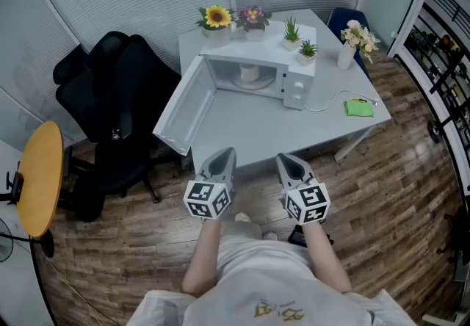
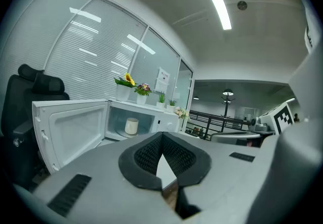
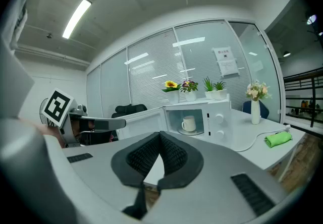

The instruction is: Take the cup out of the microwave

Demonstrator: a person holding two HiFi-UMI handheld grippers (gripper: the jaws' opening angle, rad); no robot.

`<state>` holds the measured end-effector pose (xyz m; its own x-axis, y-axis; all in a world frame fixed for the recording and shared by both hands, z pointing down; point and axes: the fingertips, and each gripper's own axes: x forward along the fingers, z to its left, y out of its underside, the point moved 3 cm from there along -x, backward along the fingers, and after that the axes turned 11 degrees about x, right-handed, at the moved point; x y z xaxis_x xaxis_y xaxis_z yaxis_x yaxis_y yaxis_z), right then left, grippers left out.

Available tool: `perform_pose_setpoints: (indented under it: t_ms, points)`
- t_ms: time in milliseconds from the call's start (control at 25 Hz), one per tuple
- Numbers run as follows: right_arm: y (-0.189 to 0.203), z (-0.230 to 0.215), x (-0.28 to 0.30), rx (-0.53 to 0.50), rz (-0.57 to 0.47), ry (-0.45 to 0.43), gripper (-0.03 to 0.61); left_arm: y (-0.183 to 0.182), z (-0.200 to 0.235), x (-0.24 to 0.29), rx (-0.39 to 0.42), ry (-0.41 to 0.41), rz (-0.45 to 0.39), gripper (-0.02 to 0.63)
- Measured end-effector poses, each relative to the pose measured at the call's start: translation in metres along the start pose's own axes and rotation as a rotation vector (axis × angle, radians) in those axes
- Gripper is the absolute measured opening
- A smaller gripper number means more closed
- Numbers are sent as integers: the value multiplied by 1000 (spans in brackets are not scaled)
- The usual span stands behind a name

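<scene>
A white microwave [image 1: 290, 67] stands on the white table [image 1: 250, 130], its door [image 1: 183, 108] swung wide open to the left. Inside it a white cup [image 1: 250, 73] sits on the turntable; the same cup [image 2: 131, 126] shows in the left gripper view and, with its handle visible, the cup [image 3: 189, 123] shows in the right gripper view. My left gripper [image 1: 222, 159] and right gripper [image 1: 288, 164] hover side by side at the table's near edge, well short of the microwave. Both are shut with nothing between the jaws.
Potted flowers [image 1: 217, 20] and small plants [image 1: 292, 32] top the microwave. A vase of flowers [image 1: 354, 42] and a green cloth [image 1: 358, 107] lie at the table's right, with a power cord [image 1: 330, 103]. Black office chairs [image 1: 110, 97] and a round yellow table [image 1: 37, 178] stand left.
</scene>
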<state>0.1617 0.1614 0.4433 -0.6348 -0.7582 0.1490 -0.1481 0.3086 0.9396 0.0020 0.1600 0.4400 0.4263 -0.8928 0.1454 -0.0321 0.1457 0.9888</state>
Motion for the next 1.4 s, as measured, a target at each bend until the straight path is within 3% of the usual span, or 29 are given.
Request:
perform_pose_setpoints:
  t_ms: [640,680,720,760,840,1000,1400]
  points:
    - [2,-2,0,54,0,-10,12,-2,1,-7,-71,20,-39,15]
    - [2,-2,-1,54,2,-12,24,-2,1,-6,-97,27,-46,88]
    - [1,-2,-1,48,10,-19,131,-2,1,-5,-128,30,-47,228]
    - [1,-2,0,40,16,-25,223,-1,2,-4,-152,28,-43,314]
    - [-1,-3,-1,29,16,-19,264,0,2,-3,-153,12,-23,365]
    - [0,-9,4,54,16,-13,287,5,4,-2,-104,-6,12,373]
    - [9,-22,70,55,76,-28,287,22,52,30,-117,-16,62,369]
